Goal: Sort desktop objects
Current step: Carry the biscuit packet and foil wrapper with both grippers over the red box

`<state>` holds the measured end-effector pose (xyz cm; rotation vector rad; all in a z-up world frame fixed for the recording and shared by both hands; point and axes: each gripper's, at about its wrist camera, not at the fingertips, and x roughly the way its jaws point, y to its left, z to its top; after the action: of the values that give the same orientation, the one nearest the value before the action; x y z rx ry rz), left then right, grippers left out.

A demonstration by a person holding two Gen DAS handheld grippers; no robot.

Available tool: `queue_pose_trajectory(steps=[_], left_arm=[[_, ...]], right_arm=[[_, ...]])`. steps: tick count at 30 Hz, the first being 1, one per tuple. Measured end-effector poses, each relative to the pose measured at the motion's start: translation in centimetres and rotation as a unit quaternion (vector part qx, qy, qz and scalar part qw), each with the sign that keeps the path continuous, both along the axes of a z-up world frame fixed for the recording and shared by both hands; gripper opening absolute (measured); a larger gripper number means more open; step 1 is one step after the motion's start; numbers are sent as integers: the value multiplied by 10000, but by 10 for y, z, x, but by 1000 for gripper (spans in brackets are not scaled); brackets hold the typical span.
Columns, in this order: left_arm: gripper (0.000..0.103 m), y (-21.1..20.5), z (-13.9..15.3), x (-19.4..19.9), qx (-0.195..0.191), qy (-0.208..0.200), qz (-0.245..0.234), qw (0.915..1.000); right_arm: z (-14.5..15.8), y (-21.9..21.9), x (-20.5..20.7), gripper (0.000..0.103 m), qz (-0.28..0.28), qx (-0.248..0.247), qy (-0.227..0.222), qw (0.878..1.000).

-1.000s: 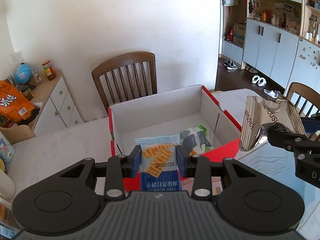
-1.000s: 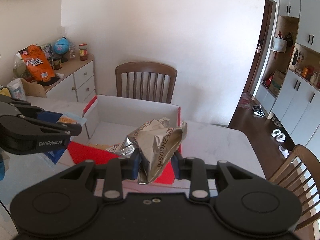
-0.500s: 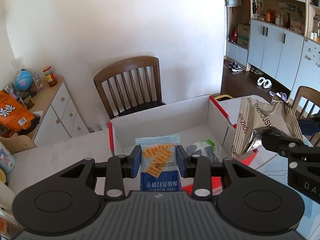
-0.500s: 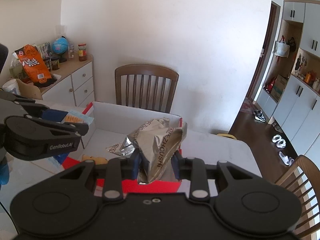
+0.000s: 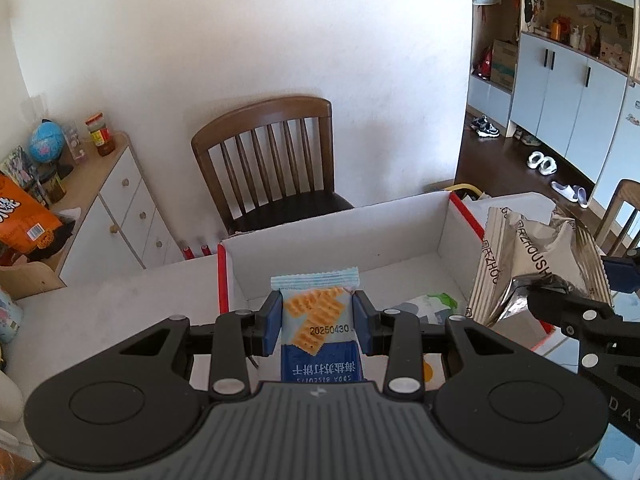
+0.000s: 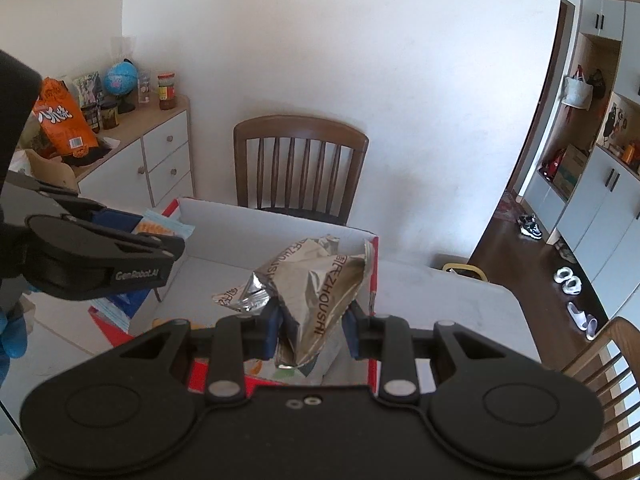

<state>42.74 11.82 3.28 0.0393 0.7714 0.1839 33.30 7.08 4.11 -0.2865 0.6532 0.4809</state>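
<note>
Two snack items in transit over the red-edged cardboard box [image 5: 340, 236]. Left gripper [image 5: 318, 322] clamps a blue soda-biscuit packet [image 5: 316, 320]; right gripper [image 6: 310, 328] pinches a crumpled silver foil bag [image 6: 316, 276]. Step: delivery. Next, probably: lower inside the walls, then release each.

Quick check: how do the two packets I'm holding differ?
The soda biscuit packet in the left gripper is flat, smooth and blue with a cracker picture. The foil bag in the right gripper is silver, crumpled and bulkier. Both are clamped and held over the white box.
</note>
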Motion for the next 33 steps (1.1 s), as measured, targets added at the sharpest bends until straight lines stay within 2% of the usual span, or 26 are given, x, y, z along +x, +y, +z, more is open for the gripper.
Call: queue_pose_trajectory(steps=[15,26,33], left_arm=[[36,15,-30,34,93,328,-7,9994],[36,30,-57,59,-115,746,-89,9971],[36,36,-70,71,-46,962,-156,9952]], right_arm=[[-26,23,31,31,154,-129,374,9991],[-48,33,53,31,147,-289,625,9975],[-64,40,63,31,194,-475,765,9957]])
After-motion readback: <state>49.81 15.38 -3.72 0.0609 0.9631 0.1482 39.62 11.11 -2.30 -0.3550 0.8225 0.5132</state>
